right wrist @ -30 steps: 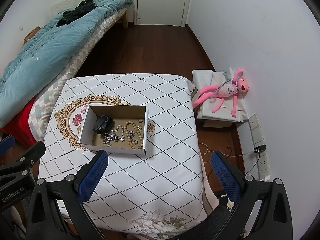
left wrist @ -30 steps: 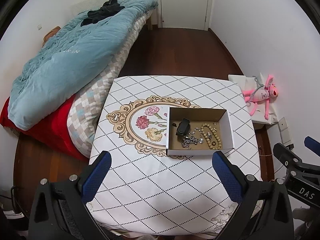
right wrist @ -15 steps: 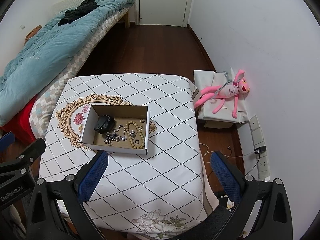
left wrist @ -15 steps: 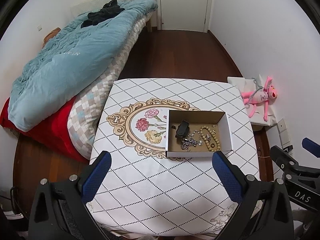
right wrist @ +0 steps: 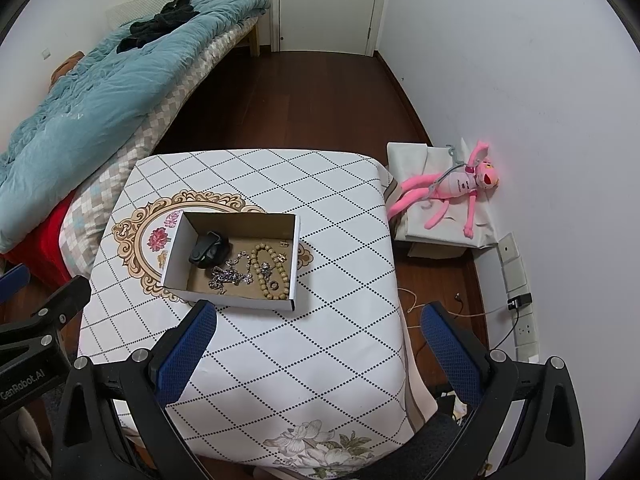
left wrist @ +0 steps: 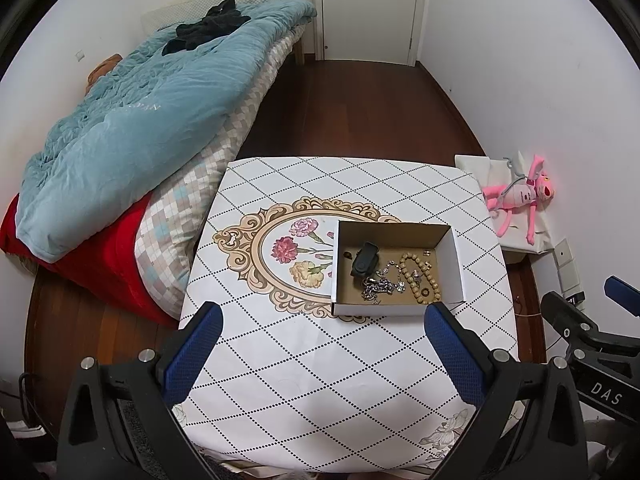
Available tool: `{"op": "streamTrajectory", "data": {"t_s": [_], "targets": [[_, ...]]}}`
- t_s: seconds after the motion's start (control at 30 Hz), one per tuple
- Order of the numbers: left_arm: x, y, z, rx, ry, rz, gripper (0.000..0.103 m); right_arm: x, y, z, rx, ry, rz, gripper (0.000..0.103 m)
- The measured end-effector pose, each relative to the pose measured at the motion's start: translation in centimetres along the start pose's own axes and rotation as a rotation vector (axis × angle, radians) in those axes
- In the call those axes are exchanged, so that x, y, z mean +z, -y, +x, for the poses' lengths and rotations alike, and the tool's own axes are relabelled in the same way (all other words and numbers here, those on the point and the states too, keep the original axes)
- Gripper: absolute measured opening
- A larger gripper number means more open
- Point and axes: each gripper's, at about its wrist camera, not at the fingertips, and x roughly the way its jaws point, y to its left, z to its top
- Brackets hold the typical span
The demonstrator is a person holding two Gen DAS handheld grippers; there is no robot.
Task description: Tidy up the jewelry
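An open cardboard box (left wrist: 456, 258) (right wrist: 176, 248) sits on the table with the diamond-pattern cloth (left wrist: 304, 364) (right wrist: 332, 216). In it lie a black pouch-like item (left wrist: 364, 262) (right wrist: 206, 252), a silver chain (left wrist: 378, 286) (right wrist: 226, 276), a string of tan beads (left wrist: 420, 280) (right wrist: 276, 270) and small rings. My left gripper (left wrist: 324, 320) is open and empty, high above the table's near edge. My right gripper (right wrist: 318, 320) is open and empty, also high above the near edge.
A bed with a blue duvet (left wrist: 132, 120) (right wrist: 100, 96) stands left of the table. A pink plush toy (left wrist: 520, 196) (right wrist: 452, 188) lies on a white box by the right wall. Dark wood floor and a white door (left wrist: 368, 8) lie beyond.
Both grippers have pulled back and up a little; the table and box sit slightly lower and smaller in view. Both stay open.
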Motion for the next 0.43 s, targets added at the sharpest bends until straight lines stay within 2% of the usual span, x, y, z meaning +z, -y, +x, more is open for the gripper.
{"op": "streamTrajectory", "data": {"t_s": [0.43], "targets": [[0.01,0.05,0.02,-0.020,0.005,-0.006,0.103,0.01,0.31,-0.07,0.005,0.001,-0.005,0.103]]}}
